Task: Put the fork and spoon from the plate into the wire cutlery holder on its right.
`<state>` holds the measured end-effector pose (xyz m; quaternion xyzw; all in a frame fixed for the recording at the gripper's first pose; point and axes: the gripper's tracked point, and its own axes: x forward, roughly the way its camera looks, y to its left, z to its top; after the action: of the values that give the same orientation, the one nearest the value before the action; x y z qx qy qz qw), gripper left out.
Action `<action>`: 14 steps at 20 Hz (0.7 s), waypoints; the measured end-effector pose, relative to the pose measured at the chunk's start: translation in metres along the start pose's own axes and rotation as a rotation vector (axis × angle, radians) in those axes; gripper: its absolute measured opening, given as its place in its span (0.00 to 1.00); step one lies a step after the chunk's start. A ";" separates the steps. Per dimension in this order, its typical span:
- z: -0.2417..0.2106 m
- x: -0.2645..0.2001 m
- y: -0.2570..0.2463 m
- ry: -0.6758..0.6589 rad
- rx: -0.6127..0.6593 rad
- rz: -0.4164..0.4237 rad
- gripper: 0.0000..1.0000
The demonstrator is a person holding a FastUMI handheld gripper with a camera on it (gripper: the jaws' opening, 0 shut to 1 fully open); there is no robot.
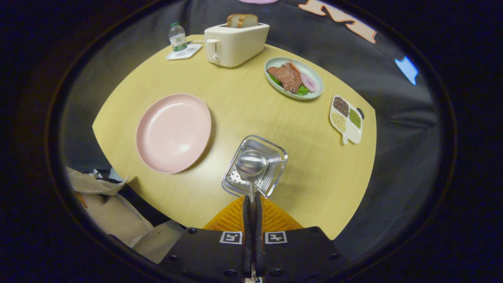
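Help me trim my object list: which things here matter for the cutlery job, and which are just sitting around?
Job: spoon, clamped in the shut gripper above the wire holder; empty pink plate.
Idle: toaster, bottle, food plate, grain dish.

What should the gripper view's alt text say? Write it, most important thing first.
The gripper is shut on a spoon, whose bowl hangs above the wire cutlery holder on a yellow table. An empty pink plate lies left of the holder; beyond them stand a toaster, a bottle and two food dishes.
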<state>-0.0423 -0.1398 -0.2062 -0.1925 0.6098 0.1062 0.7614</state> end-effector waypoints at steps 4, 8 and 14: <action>0.009 0.001 0.001 -0.018 0.019 -0.001 0.15; 0.019 -0.005 0.003 -0.076 0.058 0.012 0.49; 0.048 -0.033 0.030 -0.300 0.173 0.048 1.00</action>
<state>-0.0193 -0.0899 -0.1703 -0.0938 0.5008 0.0989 0.8548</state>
